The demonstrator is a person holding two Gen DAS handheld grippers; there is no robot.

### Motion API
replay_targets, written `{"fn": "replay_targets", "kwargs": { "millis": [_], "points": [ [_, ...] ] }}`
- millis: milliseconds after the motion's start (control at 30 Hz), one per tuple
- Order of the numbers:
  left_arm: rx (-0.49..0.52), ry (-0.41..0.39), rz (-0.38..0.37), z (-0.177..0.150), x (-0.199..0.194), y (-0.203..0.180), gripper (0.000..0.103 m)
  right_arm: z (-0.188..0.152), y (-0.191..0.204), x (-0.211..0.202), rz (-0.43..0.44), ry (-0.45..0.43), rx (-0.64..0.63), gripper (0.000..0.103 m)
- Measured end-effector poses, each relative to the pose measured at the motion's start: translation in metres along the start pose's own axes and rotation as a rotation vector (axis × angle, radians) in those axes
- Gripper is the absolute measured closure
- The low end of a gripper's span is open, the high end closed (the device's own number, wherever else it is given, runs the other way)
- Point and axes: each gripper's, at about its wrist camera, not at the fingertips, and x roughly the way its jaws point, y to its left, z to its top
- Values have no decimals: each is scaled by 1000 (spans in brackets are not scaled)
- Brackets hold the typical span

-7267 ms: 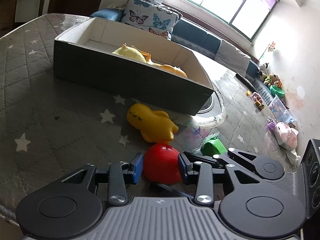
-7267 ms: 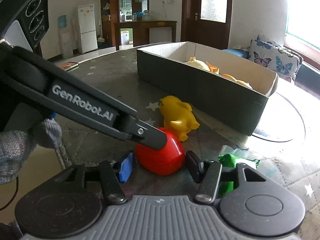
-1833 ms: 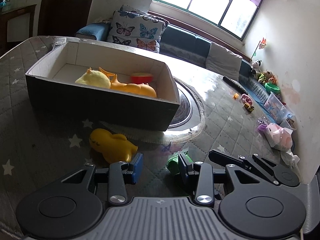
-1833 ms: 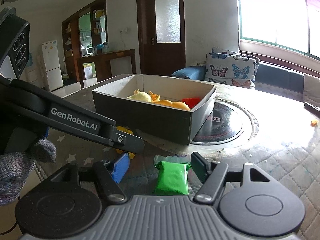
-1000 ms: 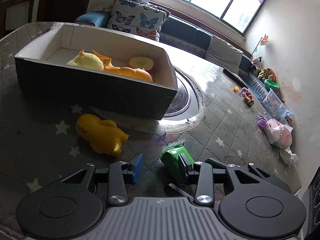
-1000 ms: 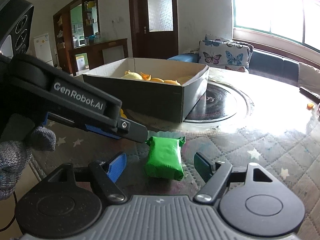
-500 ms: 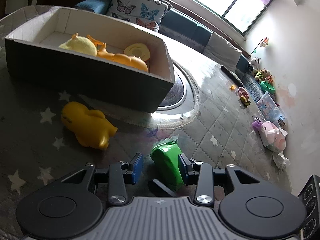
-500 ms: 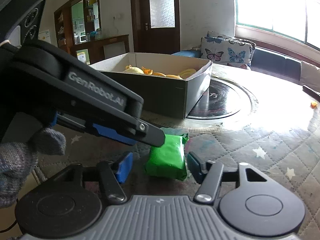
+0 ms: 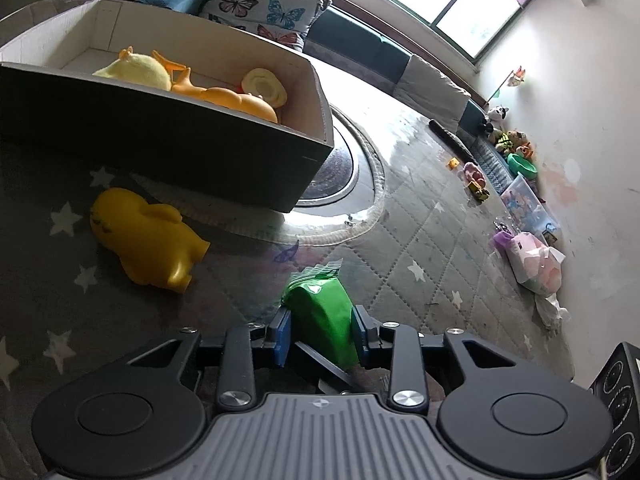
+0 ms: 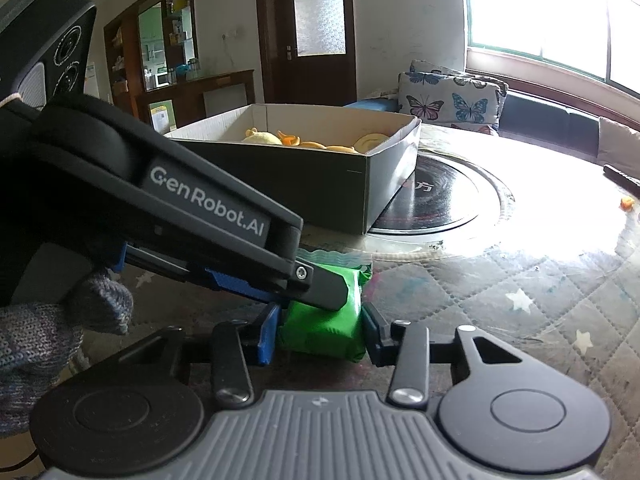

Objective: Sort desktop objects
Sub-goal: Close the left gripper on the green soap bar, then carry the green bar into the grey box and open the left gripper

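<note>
The left gripper [image 9: 320, 334] has its two fingers pressed on both sides of the green packet [image 9: 322, 316], so it grips it; in the right wrist view the right gripper [image 10: 320, 334] does the same, its blue pad and its black pad touching the two sides of the same green packet [image 10: 324, 330]. The packet lies on the quilted table cover [image 9: 420, 240], and its crimped end points away from the left gripper, toward 12 o'clock; in the right wrist view one black finger of the left gripper [image 10: 320, 290] comes from 9 o'clock and lies over the top of the packet; a hand in a grey knitted glove [image 10: 48, 320] holds that gripper at the left edge.

In the left wrist view, the yellow pig toy [image 9: 144, 238] lies on its side on the cover at 10 o'clock from the packet, well apart from it; behind it, at 11 o'clock, stands the dark cardboard box [image 9: 168, 144], and inside it are a pale yellow plush chick [image 9: 136, 70], an orange rubber toy [image 9: 236, 102] and a cream round piece [image 9: 266, 86]. At 12 o'clock from the packet, just beside the box corner, is the round glass turntable [image 9: 344, 168]; farther, at 1 o'clock, some small toys [image 9: 476, 178] are near the table edge.
</note>
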Motion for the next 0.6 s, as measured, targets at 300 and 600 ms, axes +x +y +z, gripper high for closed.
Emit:
{"fn": "replay_targets", "kwargs": {
  "millis": [300, 600],
  "points": [
    [37, -84, -4, 15, -22, -10, 70, 16, 6, -15, 1, -70, -39, 61],
    [40, -145, 2, 39, -25, -8, 71, 61, 9, -12, -14, -176, -113, 61]
  ]
}}
